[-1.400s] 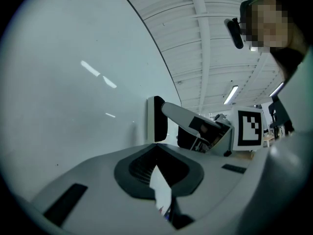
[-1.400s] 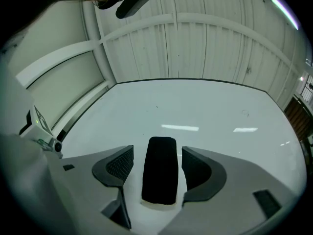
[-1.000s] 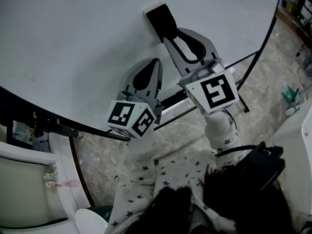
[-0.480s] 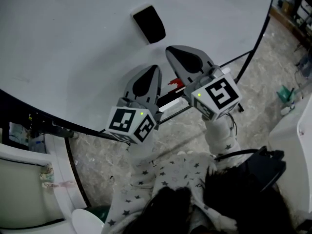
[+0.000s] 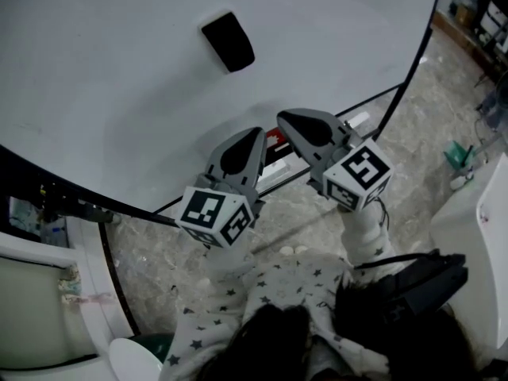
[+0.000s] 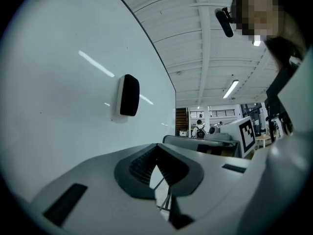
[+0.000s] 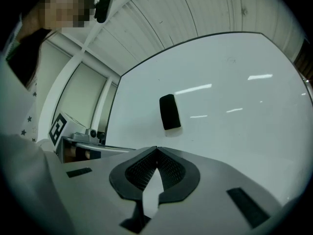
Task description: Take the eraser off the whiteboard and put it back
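Your left gripper (image 5: 257,132) and right gripper (image 5: 287,118) sit level, side by side, both clenched, empty. Eraser (image 5: 228,42) on whiteboard (image 5: 111,70) ahead, clear of both. Only head view shows red object (image 5: 275,139) between them.

The eraser (image 5: 228,42) is black, the whiteboard (image 5: 119,78) white, the sleeve (image 5: 286,280) star-patterned.

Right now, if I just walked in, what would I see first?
A black eraser sticks alone on the big whiteboard. Below it in the head view, the left gripper and right gripper point at the board side by side, both shut and empty.
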`<state>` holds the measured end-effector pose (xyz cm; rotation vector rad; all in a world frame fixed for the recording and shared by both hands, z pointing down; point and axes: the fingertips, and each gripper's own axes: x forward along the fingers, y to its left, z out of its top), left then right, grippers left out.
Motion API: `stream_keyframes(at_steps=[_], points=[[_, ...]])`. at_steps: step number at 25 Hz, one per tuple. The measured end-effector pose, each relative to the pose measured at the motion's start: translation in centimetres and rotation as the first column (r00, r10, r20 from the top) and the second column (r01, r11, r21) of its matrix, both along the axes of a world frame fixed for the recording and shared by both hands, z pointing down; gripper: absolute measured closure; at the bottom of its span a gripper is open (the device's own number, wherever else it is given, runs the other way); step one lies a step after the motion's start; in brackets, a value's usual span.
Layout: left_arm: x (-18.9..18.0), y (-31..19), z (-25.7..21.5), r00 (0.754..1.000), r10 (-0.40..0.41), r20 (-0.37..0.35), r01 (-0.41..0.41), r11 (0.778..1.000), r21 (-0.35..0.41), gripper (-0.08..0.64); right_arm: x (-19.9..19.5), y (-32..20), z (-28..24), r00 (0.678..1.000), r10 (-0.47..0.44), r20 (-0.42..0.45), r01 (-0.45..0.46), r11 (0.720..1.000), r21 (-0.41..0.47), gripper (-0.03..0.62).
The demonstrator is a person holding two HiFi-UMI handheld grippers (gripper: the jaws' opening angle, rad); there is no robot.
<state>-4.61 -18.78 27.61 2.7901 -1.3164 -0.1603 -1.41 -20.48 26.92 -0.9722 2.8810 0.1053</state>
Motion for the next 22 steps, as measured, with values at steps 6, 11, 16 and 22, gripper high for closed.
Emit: stream_keyframes(at_steps=[6, 11, 16, 22], points=[[-0.1, 0.1, 0.4, 1.000, -0.009, -0.010, 0.009, 1.000, -0.012, 0.558, 0.2, 0.2, 0.9, 1.000, -0.010, 0.000, 0.010, 1.000, -0.029, 0.584], [-0.3, 0.3, 0.6, 1.000, -0.017, -0.012, 0.016, 1.000, -0.016, 0.558, -0.2, 0.4, 1.1, 1.000, -0.024, 0.003, 0.024, 0.999, -0.037, 0.584], [-0.6, 0.3, 0.8, 0.999, -0.031, -0.012, 0.030, 0.999, -0.019, 0.558, -0.4, 0.4, 1.3, 0.999, -0.033, -0.002, 0.033, 0.999, -0.042, 0.584], [-0.8, 0.1, 0.7, 0.999, -0.033, -0.011, 0.033, 0.999, -0.024, 0.558, -0.5, 0.1, 1.5, 0.999, -0.035, -0.003, 0.035, 0.997, -0.067, 0.584]])
